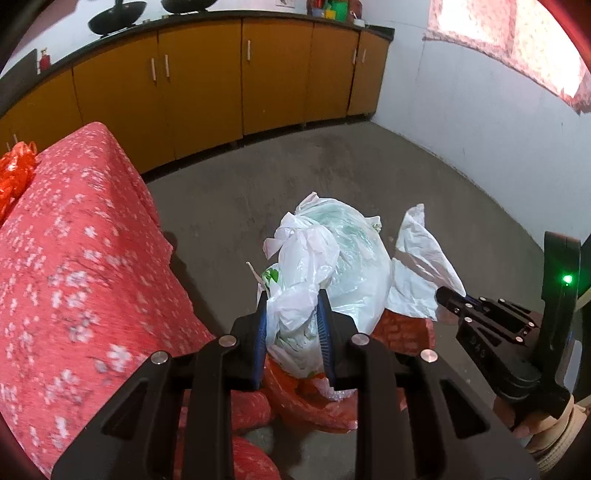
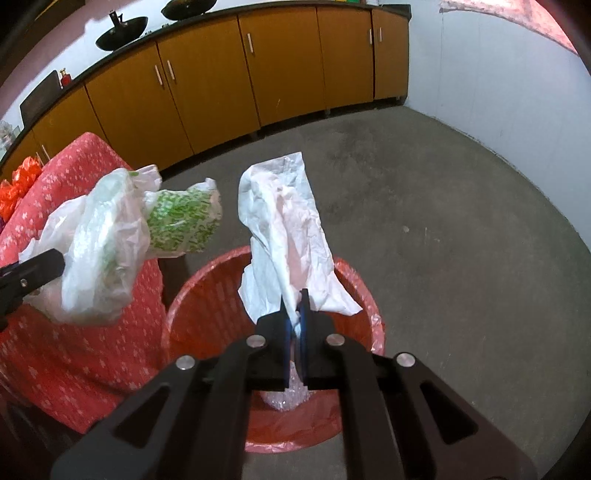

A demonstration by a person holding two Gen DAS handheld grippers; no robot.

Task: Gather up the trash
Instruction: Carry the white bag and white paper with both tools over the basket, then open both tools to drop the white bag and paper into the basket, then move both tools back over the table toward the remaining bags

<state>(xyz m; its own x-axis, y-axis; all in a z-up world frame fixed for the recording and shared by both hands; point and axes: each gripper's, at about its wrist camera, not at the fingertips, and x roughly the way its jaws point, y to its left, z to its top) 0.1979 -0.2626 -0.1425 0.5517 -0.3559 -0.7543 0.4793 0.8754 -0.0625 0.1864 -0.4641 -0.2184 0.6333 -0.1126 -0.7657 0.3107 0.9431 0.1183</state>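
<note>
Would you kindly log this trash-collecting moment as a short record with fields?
left gripper: shut on a bundle of white plastic bags, one with green print
right gripper: shut on a crumpled white paper
bin: red basket with a red liner, on the grey floor, directly below the paper
bin contents: bubble wrap at the bottom
beside bin: furniture under a red floral cloth
background: orange cabinets, woks on the counter

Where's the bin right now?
In the right wrist view the red bin stands on the floor directly below the right tool, beside the red-covered furniture on its left.
</note>
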